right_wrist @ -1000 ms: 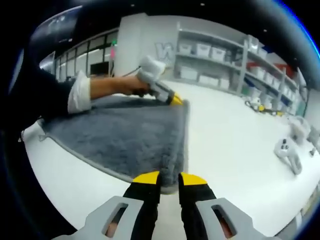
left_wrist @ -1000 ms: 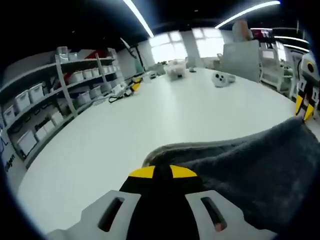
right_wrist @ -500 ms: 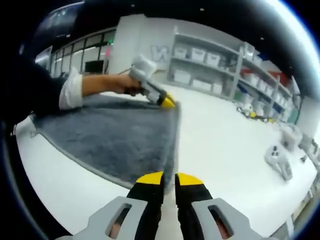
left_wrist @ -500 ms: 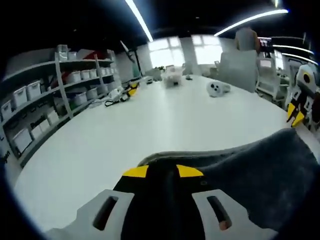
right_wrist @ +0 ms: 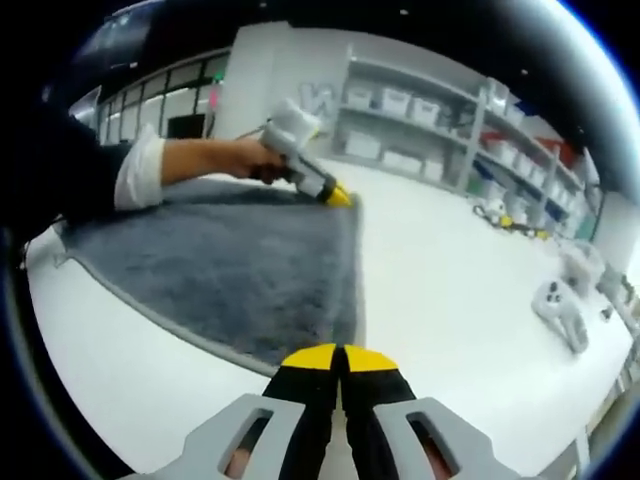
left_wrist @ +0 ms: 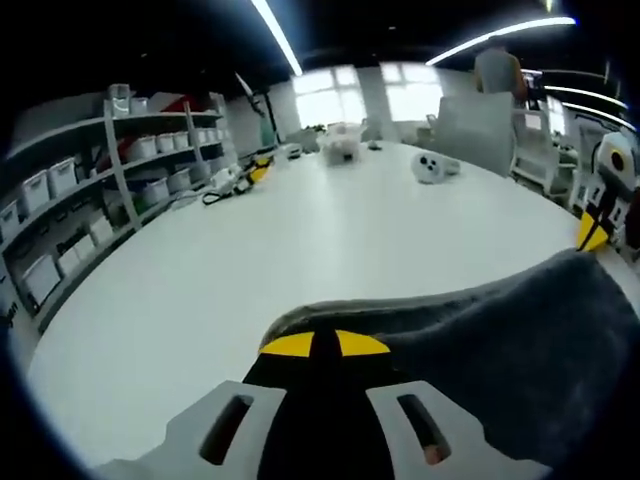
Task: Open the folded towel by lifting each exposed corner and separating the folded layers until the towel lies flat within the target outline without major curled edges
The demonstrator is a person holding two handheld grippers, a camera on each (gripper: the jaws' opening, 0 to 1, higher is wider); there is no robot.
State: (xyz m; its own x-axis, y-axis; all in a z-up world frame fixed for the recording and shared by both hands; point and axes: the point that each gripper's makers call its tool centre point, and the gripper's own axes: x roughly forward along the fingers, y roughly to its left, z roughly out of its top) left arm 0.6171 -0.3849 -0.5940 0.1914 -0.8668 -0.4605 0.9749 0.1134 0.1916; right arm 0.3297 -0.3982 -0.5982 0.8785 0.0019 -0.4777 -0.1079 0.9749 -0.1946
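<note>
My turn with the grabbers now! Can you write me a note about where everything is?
Left gripper: shut on the grey towel at its far corner.
Right gripper: jaws shut at the towel's near corner; the grip itself is hidden.
The towel lies mostly spread on the white table, held along one edge.
No target outline is visible.
Left: lay that edge down flat, let go, smooth any curls.
</note>
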